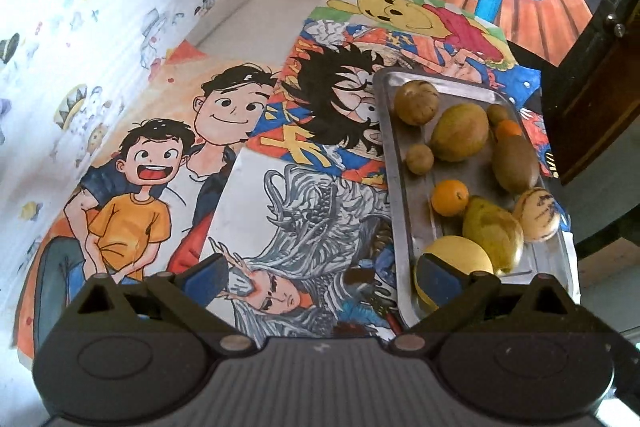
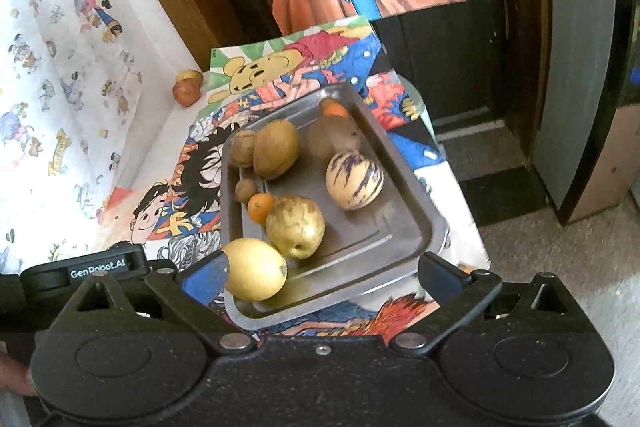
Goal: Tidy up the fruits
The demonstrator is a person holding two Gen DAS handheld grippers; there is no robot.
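Home room, wooden door (image 2: pixel 516 27), carpet (image 2: pixel 560 287), cartoon drawings (image 1: pixel 160 163)
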